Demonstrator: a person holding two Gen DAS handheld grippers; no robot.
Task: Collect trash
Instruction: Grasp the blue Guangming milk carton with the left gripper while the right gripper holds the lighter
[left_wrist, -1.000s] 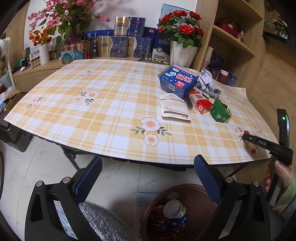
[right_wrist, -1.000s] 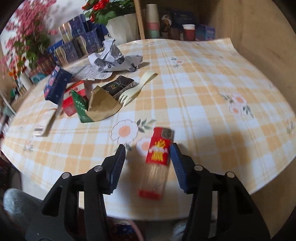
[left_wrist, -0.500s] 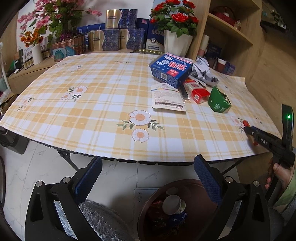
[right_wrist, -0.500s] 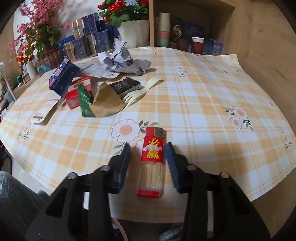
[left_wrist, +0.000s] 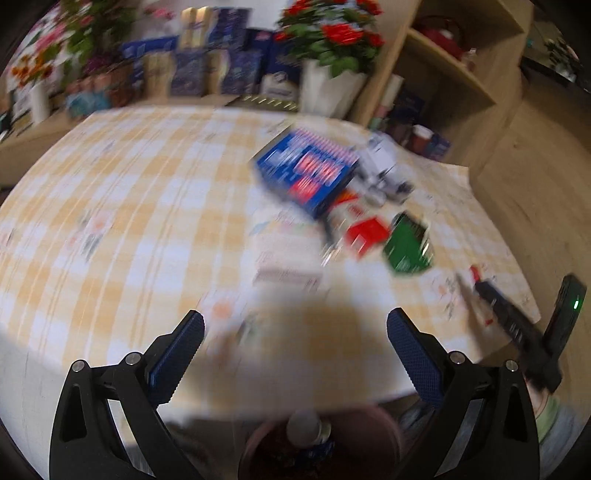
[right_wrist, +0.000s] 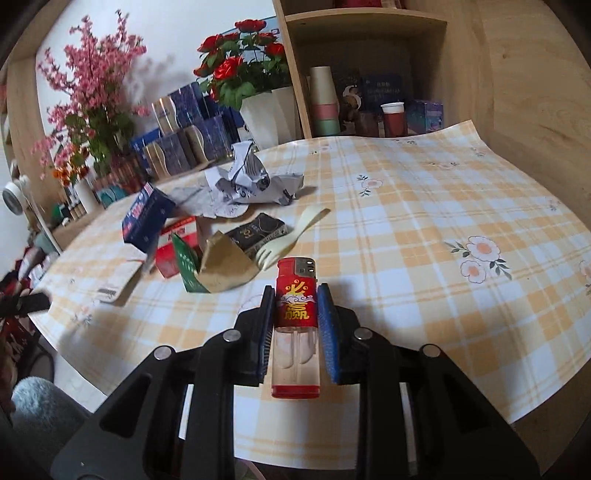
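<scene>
Through the left wrist camera, everything is smeared by motion: a second ago this view looked across the table's near edge from farther back, and now the yellow-and-white checked table (left_wrist: 122, 206) fills the space ahead of the left gripper (left_wrist: 295, 354), whose blue-padded jaws stand wide apart with nothing between them. Below the gripper, at the bottom edge, sits the round brown trash bin (left_wrist: 373, 435), already holding some rubbish. Ahead and to the right lie the blurred blue carton (left_wrist: 306, 177), a red box (left_wrist: 367, 234) and a green packet (left_wrist: 406, 247). Through the right wrist camera, the right gripper (right_wrist: 295, 321) has changed most: its jaws, which straddled the red-topped clear plastic lighter (right_wrist: 296, 325) a second ago, are now clenched on its sides, the lighter pointing forward between the pads. It looks just raised off the table, though that is hard to confirm. This item seems ready to carry to the bin, while the crumpled paper (right_wrist: 255, 181) and cream plastic fork (right_wrist: 288, 240) ahead wait.
</scene>
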